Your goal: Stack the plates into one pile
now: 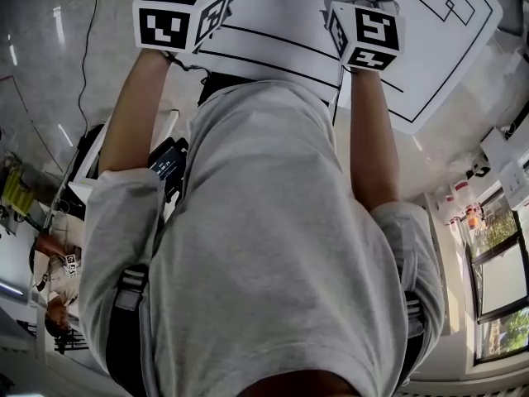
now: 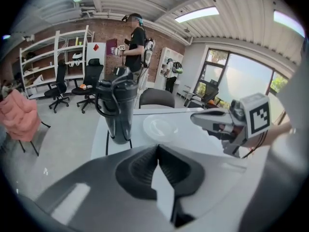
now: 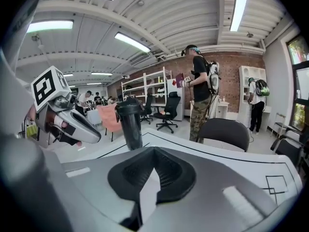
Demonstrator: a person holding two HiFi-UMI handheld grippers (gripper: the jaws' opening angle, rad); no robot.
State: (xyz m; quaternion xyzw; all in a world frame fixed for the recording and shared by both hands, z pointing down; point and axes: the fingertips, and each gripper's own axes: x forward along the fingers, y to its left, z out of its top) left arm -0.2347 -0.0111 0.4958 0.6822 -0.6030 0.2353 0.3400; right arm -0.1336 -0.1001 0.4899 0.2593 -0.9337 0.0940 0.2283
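A white plate (image 2: 161,128) lies on the white table (image 2: 193,139), seen in the left gripper view just beyond my left gripper (image 2: 157,148), whose jaws are shut with nothing between them and held above the table. My right gripper (image 3: 153,150) is also shut and empty, raised over the table (image 3: 231,178). No plate shows in the right gripper view. Each gripper appears in the other's view, side by side: the right gripper (image 2: 195,118) and the left gripper (image 3: 96,137). In the head view only the marker cubes (image 1: 182,11) (image 1: 364,31) show above the person's grey shirt.
A tall black tumbler (image 2: 118,110) (image 3: 129,124) stands on the table to the left of the plate. Black outlines (image 1: 446,2) are printed on the tabletop. A dark chair (image 3: 224,132) sits at the far table edge, a person (image 3: 200,91) stands behind it, and shelves and office chairs lie beyond.
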